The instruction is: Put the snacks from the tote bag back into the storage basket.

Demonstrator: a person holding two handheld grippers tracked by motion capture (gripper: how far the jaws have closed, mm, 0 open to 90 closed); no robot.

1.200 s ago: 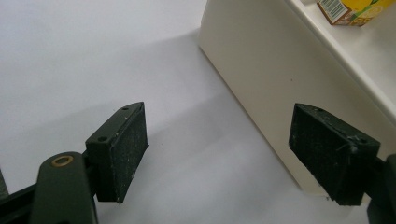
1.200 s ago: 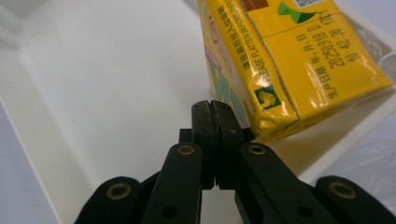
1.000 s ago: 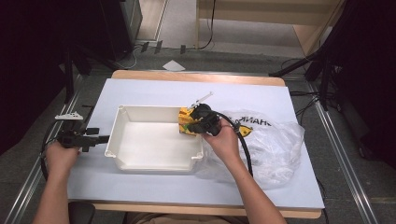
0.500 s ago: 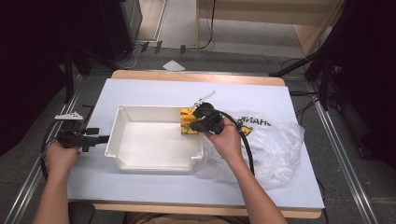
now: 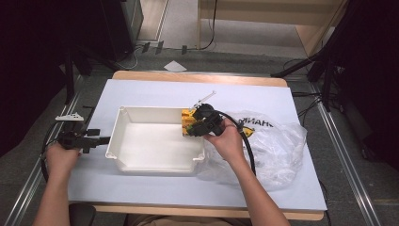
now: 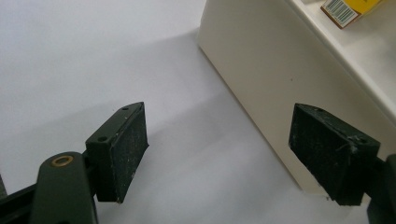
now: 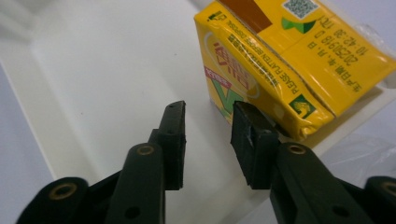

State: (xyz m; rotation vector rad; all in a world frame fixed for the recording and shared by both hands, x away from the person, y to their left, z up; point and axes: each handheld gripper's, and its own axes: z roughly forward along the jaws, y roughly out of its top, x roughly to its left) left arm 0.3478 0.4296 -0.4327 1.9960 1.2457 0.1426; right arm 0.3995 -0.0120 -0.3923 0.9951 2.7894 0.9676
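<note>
White tray [image 5: 141, 141] holding yellow carton [image 7: 280, 60], clear bag [image 5: 277, 150] beside, both hand-held grippers [image 7: 208, 140] [image 6: 219, 149] spread, empty

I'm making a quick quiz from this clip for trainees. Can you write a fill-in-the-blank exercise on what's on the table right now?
1. The yellow carton lies inside the white ____.
2. The right tongs are ____, with nothing between the jaws.
3. The left tongs sit outside the tray, over the ____ table cover.
4. Beside the tray lies a clear plastic ____.

Missing words: tray; open; white; bag
</note>
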